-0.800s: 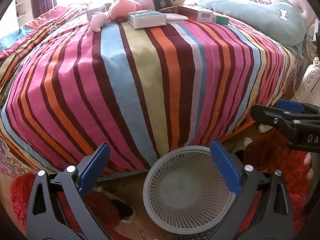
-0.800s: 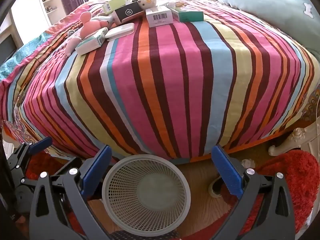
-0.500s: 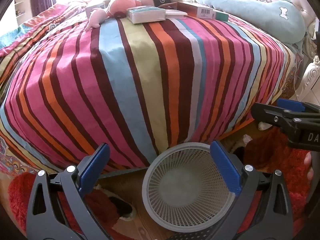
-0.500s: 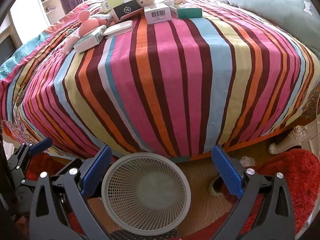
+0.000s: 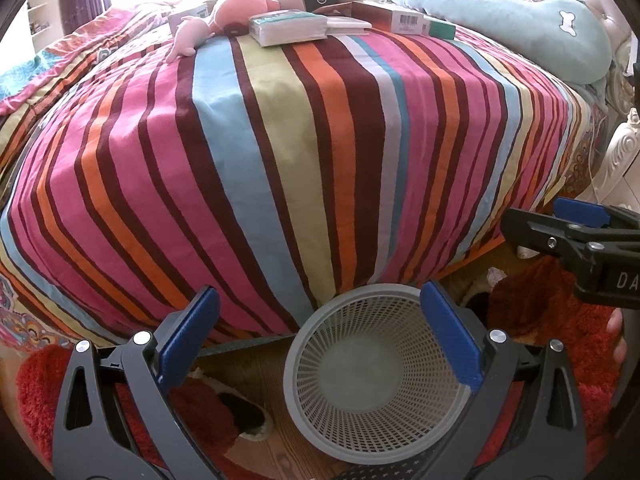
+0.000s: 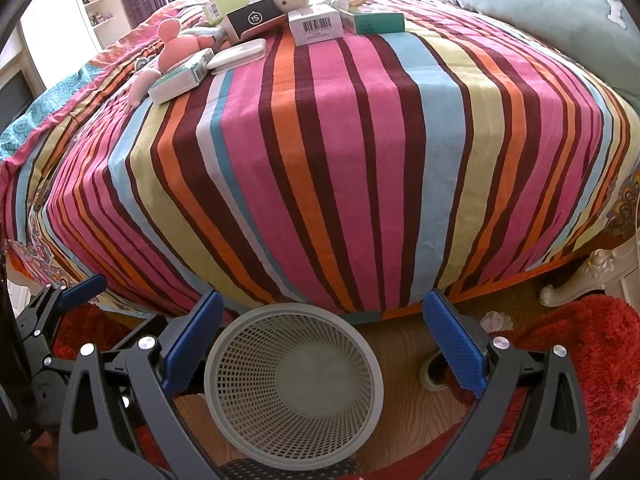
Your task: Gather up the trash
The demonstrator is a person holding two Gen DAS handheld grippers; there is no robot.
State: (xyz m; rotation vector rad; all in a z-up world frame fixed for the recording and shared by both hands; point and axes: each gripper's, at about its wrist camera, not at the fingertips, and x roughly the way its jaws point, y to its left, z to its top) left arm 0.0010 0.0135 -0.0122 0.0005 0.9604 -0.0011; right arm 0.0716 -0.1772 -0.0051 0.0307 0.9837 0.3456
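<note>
We see a broad bare stretch of the striped bed (image 6: 320,160) between us and the far clutter, where boxes (image 6: 316,24), a pink plush toy (image 6: 176,44) and a teal pillow (image 6: 540,12) crowd together. On the near floor, the mesh basket (image 6: 294,392) stands open against the bed's edge, red rug (image 6: 580,360) to its right.
</note>
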